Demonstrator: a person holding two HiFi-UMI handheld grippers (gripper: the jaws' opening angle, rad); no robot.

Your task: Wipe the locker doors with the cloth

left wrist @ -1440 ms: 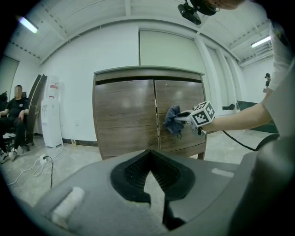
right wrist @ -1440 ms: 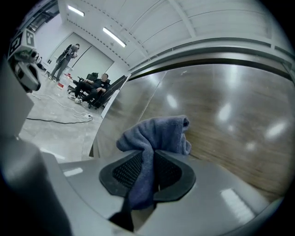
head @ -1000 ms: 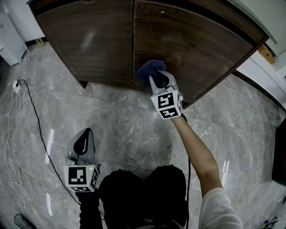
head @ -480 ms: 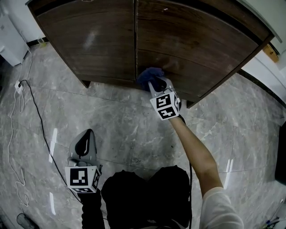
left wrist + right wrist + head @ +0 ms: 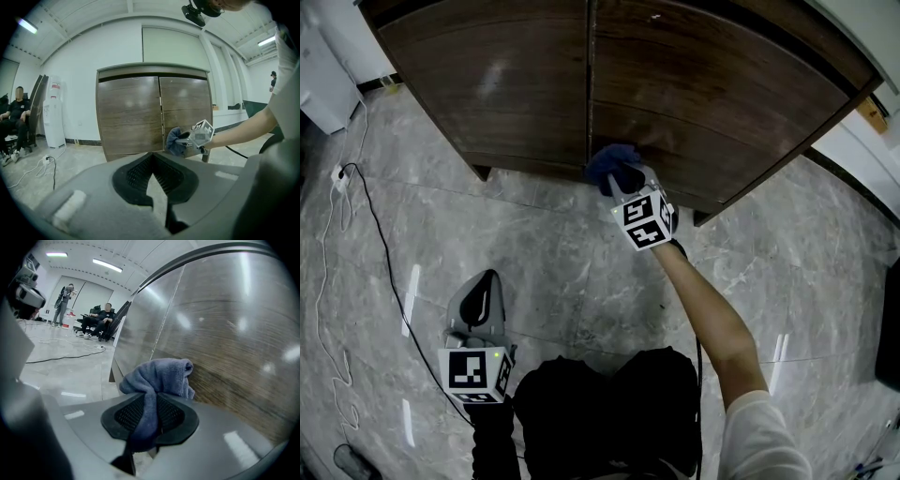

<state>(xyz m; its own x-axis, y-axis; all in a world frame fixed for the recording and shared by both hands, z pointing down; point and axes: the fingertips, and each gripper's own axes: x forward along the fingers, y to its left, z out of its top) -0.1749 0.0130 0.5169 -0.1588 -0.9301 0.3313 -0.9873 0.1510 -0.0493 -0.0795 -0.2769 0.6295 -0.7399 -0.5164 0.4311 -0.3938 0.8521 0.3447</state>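
The right gripper (image 5: 147, 417) is clamped on a blue-grey terry cloth (image 5: 159, 373). A narrow tail of the fabric is pinched between the black ribbed pads. The cloth's long axis runs forward along the jaws, and it ends in a soft, folded wad that points at the locker. In the head view the wad (image 5: 609, 159) sits low against the right locker door (image 5: 722, 84), just beside the vertical seam with the left locker door (image 5: 506, 84). Both doors are dark brown wood grain with a glossy sheen that catches the ceiling lights. A bare forearm (image 5: 708, 314) reaches out behind the gripper's marker cube. The left gripper (image 5: 478, 302) is held low and well apart from the locker, over a polished grey marble-pattern floor (image 5: 581, 262). Its jaws (image 5: 151, 176) meet at the tips with nothing between them. A thin black cable (image 5: 375, 244) snakes across the floor at left.
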